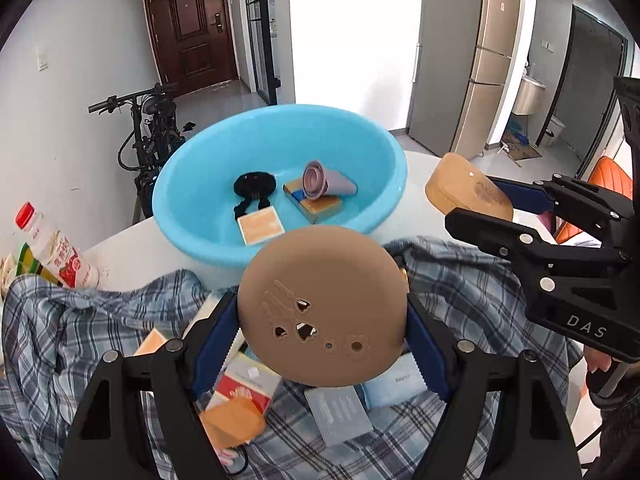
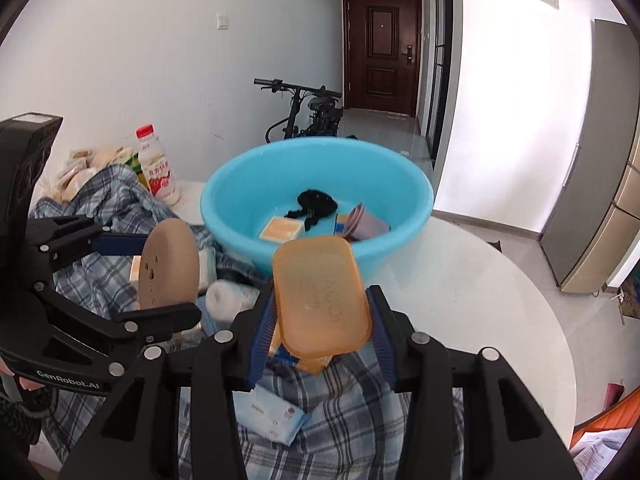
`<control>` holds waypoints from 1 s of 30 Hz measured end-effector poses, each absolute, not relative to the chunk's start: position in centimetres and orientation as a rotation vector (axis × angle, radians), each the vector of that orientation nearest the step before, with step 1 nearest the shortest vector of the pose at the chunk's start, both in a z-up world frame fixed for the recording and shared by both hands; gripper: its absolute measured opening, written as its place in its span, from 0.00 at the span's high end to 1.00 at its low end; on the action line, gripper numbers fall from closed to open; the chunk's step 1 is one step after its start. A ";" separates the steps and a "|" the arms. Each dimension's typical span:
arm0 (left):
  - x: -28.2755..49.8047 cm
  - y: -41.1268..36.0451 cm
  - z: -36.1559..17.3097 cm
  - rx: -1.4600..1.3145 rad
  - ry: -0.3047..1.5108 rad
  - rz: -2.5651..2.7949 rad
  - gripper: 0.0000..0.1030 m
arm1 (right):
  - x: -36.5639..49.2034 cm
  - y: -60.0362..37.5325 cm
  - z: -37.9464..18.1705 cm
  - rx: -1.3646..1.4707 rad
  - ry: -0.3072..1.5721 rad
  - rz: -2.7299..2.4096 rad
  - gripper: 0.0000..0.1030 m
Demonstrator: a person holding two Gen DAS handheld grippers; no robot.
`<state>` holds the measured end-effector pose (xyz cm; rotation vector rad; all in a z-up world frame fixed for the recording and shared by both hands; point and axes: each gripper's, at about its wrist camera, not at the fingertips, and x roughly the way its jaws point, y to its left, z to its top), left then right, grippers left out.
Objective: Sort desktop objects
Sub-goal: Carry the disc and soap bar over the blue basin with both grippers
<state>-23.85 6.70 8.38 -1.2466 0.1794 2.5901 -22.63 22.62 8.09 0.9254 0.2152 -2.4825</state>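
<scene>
My left gripper (image 1: 320,344) is shut on a round brown disc (image 1: 320,300) with small cut-outs, held above the plaid cloth (image 1: 80,320); the disc also shows in the right wrist view (image 2: 168,264). My right gripper (image 2: 320,332) is shut on an orange rounded-rectangle case (image 2: 320,300), seen from the left wrist at the right (image 1: 464,188). A blue basin (image 1: 200,184) sits just beyond both, holding a black hair clip (image 1: 254,190), a pink cup (image 1: 324,182), an orange packet (image 1: 260,228) and a small box (image 1: 320,206).
The plaid cloth (image 2: 352,420) carries several loose packets and cards (image 1: 344,412). A milk bottle (image 2: 158,168) and snack bags stand at the table's left. The white round table (image 2: 480,300) extends to the right. A bicycle (image 2: 304,116) stands behind.
</scene>
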 end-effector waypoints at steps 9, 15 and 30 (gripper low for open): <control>-30.0 6.6 10.8 -1.191 0.173 2.653 0.20 | -26.7 21.9 12.1 0.843 0.224 -2.544 0.58; -35.0 6.5 11.5 -1.183 0.117 2.672 0.20 | -30.4 21.9 13.0 0.838 0.095 -2.585 0.58; -42.2 3.1 10.6 -1.182 -0.032 2.846 0.20 | -37.3 18.1 14.1 0.765 0.006 -2.689 0.58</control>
